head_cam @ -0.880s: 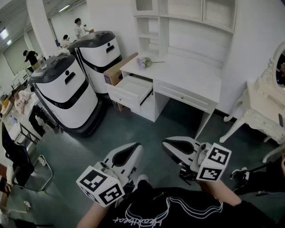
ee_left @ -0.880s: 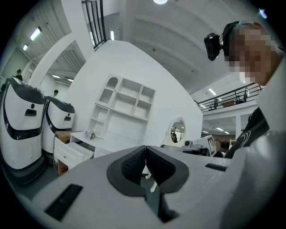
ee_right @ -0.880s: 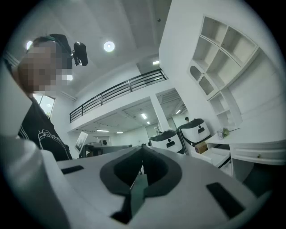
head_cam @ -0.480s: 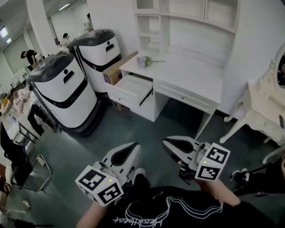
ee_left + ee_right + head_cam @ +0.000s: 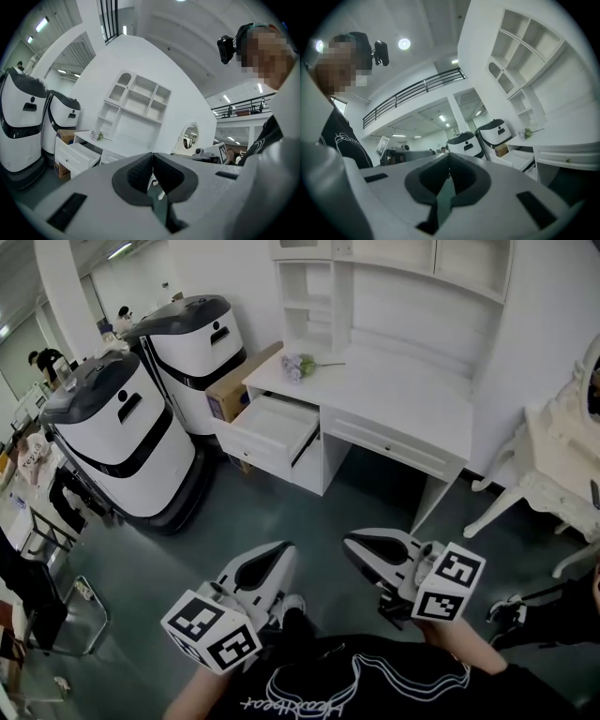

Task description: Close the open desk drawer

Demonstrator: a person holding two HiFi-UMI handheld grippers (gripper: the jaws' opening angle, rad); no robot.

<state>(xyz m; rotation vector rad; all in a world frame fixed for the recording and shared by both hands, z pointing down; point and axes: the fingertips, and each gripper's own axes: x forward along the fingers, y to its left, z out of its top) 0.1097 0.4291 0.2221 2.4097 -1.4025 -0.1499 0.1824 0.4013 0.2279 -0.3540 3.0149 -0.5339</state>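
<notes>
The white desk stands against the far wall, and its left-hand drawer is pulled out and looks empty. In the head view my left gripper and right gripper hover side by side low in the picture, well short of the desk and above the dark floor. Both have their jaws pressed together with nothing between them. The left gripper view shows the open drawer far off to the left, beyond the gripper. In the right gripper view the drawer lies at the right, past the gripper.
Two large white-and-black machines stand left of the desk, with a cardboard box wedged between them and the drawer. A sprig of flowers lies on the desktop. An ornate white dressing table is at the right.
The head view has drifted, so the desk and machines sit slightly further left and nearer. Both grippers keep the same pose and stay shut.
</notes>
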